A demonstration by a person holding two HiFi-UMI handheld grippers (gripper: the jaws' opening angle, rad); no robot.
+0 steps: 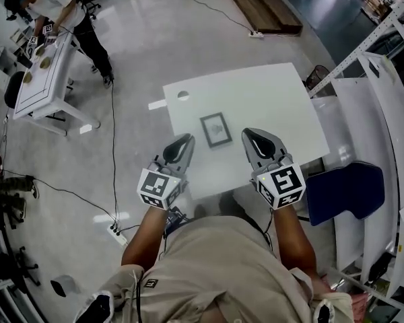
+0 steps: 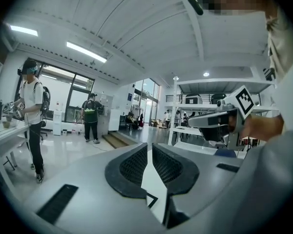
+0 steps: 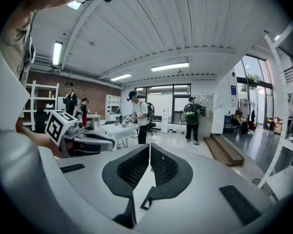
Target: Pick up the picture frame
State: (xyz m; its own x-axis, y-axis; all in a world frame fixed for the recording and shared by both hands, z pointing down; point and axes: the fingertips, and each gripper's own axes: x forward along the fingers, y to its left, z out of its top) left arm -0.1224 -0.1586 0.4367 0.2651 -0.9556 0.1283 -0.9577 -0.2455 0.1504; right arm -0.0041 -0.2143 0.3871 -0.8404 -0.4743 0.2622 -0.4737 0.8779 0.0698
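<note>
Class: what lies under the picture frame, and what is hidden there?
The picture frame lies flat on the white table, with bare tabletop all round it. The patch directly beneath is covered by the frame and cannot be seen.

The picture frame (image 1: 216, 129) lay flat on the white desk (image 1: 269, 99), just above the middle of the head view. It was small and rectangular, with a dark grey border around a paler inner panel, turned slightly askew to the desk's edges.
</note>
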